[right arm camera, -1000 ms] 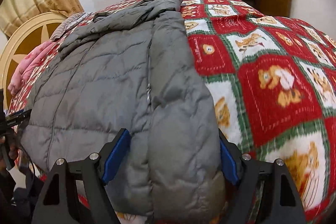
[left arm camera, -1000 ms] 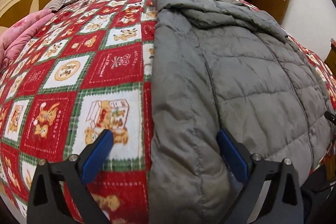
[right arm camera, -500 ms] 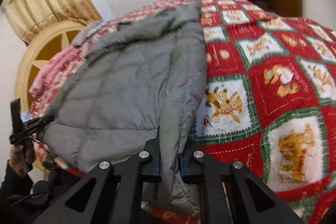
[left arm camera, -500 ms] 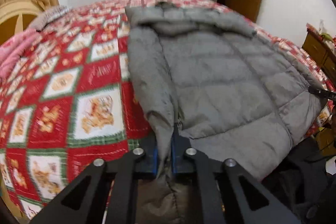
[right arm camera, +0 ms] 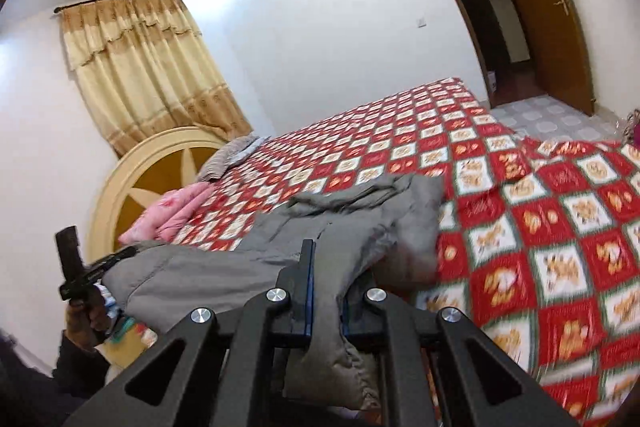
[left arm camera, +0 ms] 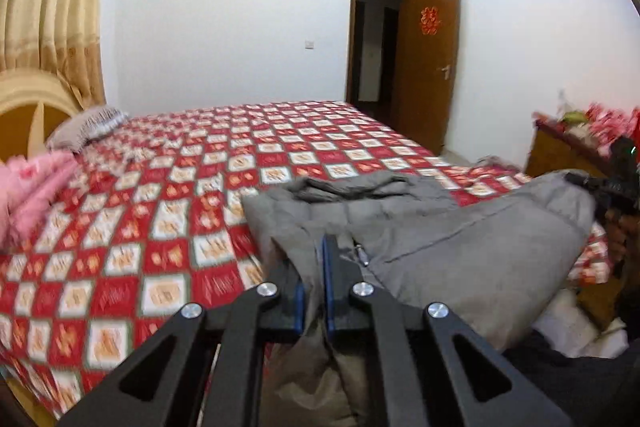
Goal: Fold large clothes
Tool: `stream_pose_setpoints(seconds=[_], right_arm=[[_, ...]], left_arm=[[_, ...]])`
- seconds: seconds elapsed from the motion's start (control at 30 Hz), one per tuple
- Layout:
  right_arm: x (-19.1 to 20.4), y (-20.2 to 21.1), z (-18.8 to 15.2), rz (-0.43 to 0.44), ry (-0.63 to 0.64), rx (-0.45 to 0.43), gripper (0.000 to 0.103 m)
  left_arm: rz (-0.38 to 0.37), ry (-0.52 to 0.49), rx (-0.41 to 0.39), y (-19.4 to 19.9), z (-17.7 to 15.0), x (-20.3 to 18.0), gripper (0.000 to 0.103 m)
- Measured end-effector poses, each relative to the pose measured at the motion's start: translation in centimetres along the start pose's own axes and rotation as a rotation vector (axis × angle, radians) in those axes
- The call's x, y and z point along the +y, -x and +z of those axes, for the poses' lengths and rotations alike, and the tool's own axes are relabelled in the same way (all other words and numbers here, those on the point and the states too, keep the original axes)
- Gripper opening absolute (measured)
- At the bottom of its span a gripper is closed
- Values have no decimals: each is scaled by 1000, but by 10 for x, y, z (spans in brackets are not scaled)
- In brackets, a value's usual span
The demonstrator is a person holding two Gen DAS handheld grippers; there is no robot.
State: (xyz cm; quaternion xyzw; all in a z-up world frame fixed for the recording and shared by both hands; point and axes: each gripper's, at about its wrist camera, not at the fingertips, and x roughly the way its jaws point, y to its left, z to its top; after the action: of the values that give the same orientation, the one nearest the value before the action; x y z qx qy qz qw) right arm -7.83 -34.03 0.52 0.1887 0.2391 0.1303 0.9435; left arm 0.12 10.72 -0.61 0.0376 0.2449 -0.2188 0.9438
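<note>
Grey padded jacket (left arm camera: 460, 251) sags between my two tools, hem off the red checked bedspread (left arm camera: 160, 227). My left gripper (left arm camera: 312, 291) and right gripper (right arm camera: 324, 291) each clench a hem corner. I'd carry both evenly toward twelve o'clock, onto the collar.

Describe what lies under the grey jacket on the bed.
The far part of the grey jacket rests on the red checked bedspread. Its near hem is clamped in the left gripper and right gripper. The bedspread beneath it is hidden.
</note>
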Motion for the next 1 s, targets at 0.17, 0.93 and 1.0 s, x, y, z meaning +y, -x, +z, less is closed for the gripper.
stream_pose_setpoints(seconds=[0.17, 0.93, 1.0], right_arm=[[-40, -95, 30, -80, -88, 47, 8], [-118, -326, 84, -270, -198, 43, 71], [-121, -329, 88, -257, -223, 26, 73]], left_arm=[[69, -6, 85, -114, 30, 27, 9], [474, 386, 41, -247, 66, 106, 103], [546, 391, 25, -246, 70, 105, 103]])
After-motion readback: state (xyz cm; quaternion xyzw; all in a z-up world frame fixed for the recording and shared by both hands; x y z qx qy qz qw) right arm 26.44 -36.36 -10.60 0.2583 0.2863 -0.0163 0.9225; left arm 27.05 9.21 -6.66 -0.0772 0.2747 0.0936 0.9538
